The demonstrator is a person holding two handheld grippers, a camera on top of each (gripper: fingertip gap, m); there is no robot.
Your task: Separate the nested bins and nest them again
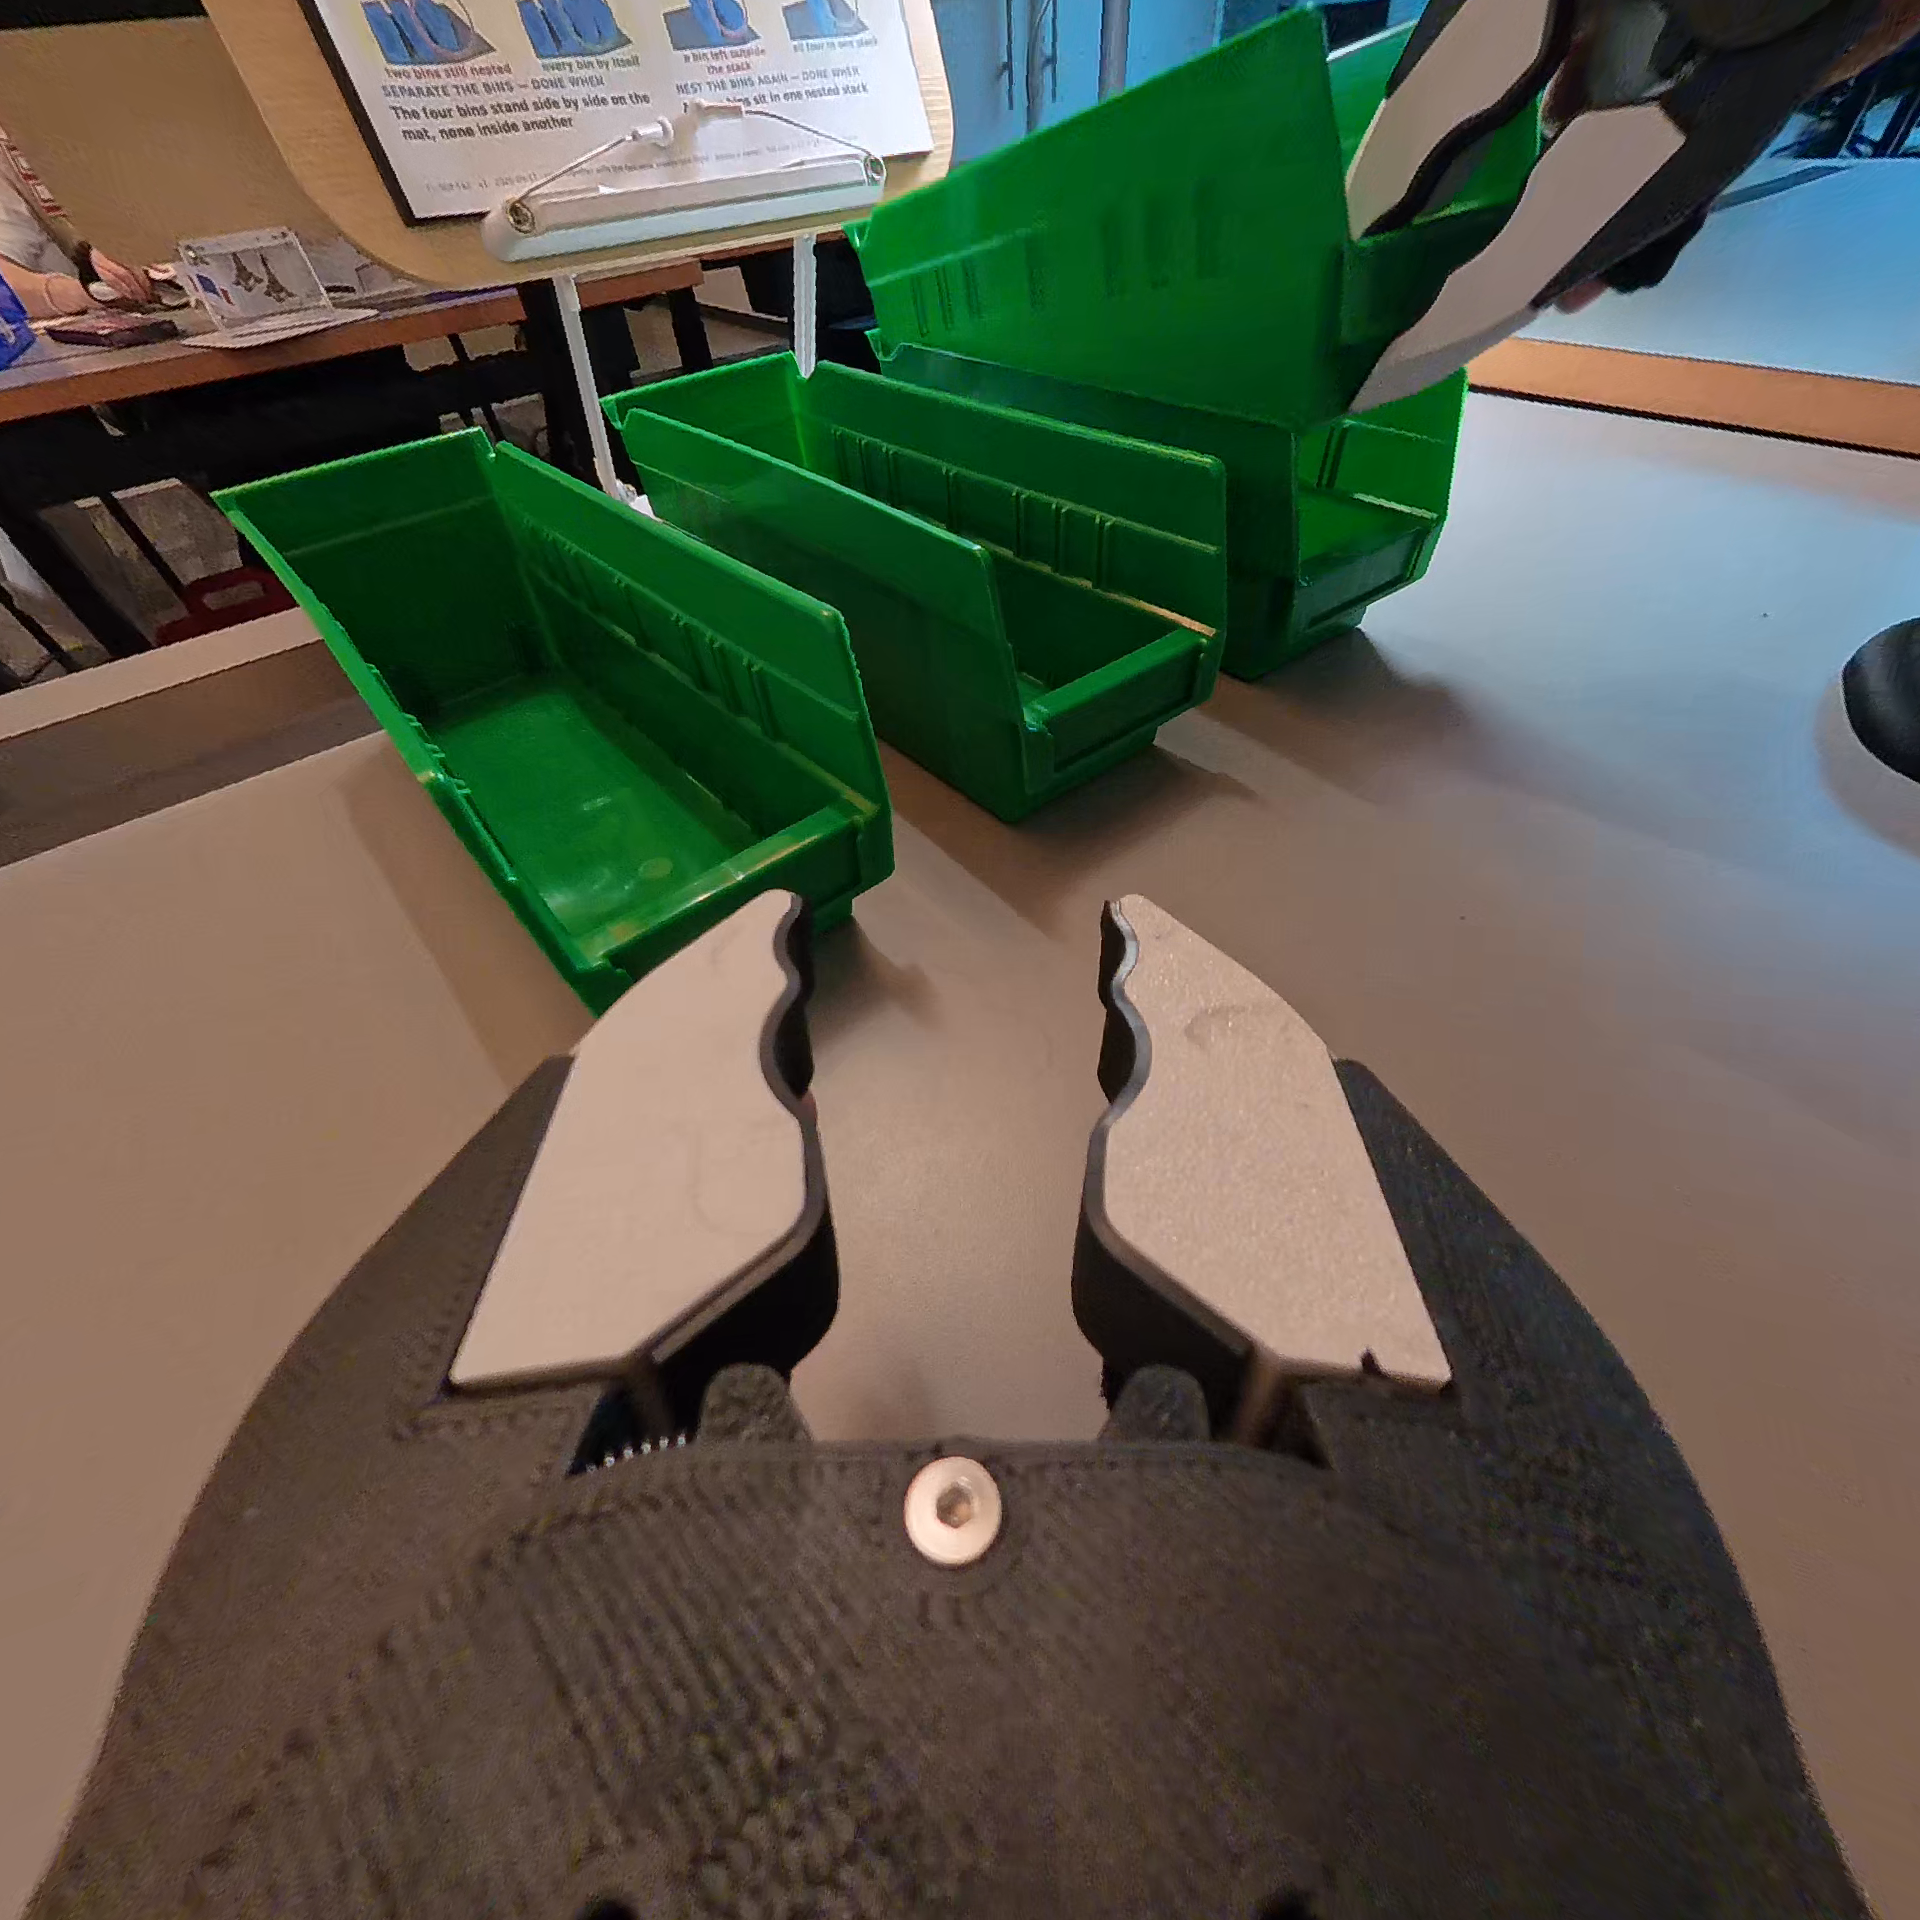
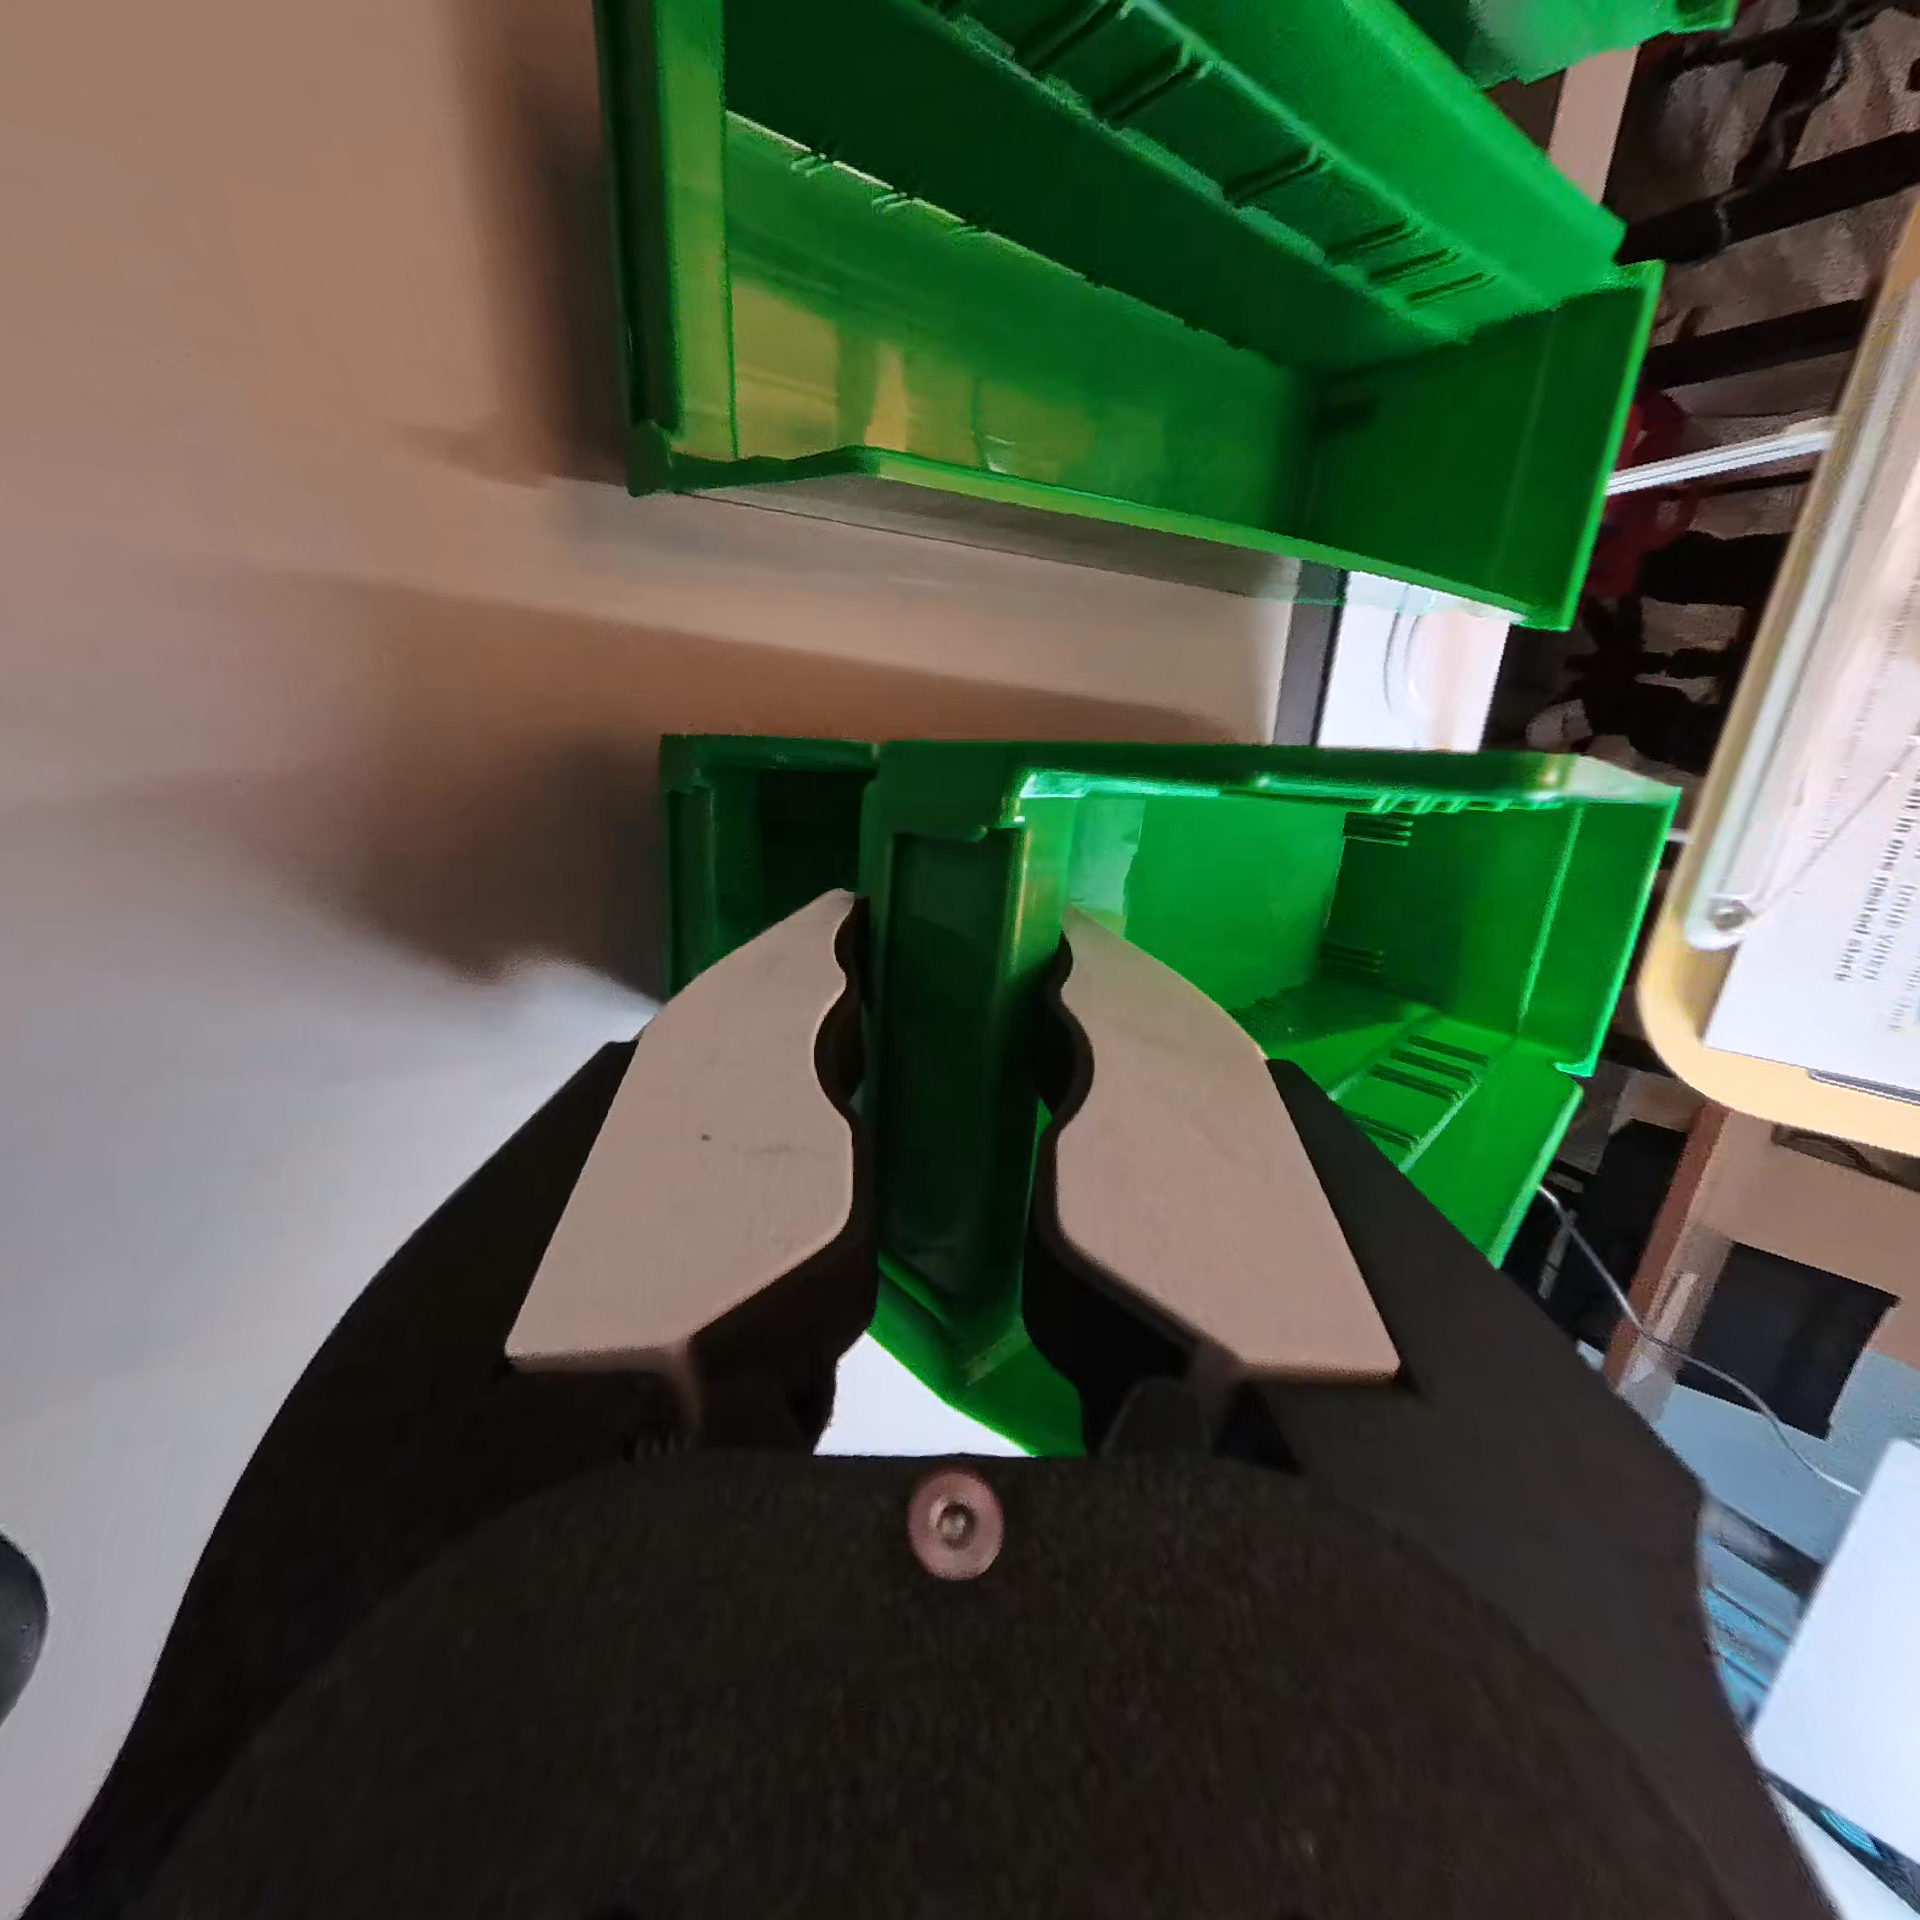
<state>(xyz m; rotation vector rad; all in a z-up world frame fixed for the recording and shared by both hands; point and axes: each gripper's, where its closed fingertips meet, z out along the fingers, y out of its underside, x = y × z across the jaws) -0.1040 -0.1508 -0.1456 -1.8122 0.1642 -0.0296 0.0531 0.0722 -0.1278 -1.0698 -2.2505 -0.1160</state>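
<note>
Two green bins stand apart on the grey mat (image 1: 1455,935) in the left wrist view: a near left one (image 1: 582,727) and a middle one (image 1: 935,582). A third bin (image 1: 1340,540) stands at the far right. A fourth bin (image 1: 1101,229) is tilted up out of it, its low end still inside. My right gripper (image 1: 1366,312) is shut on that tilted bin's front wall. The right wrist view shows the gripper (image 2: 956,914) clamped on the bin's front lip (image 2: 945,1091), with the lower bin (image 2: 727,831) behind. My left gripper (image 1: 951,925) is open and empty, just above the mat before the near left bin.
A clipboard with an instruction sheet (image 1: 623,104) stands on a stand behind the bins. Another table (image 1: 260,353) with small items is at the back left. A black round object (image 1: 1886,696) sits at the mat's right edge.
</note>
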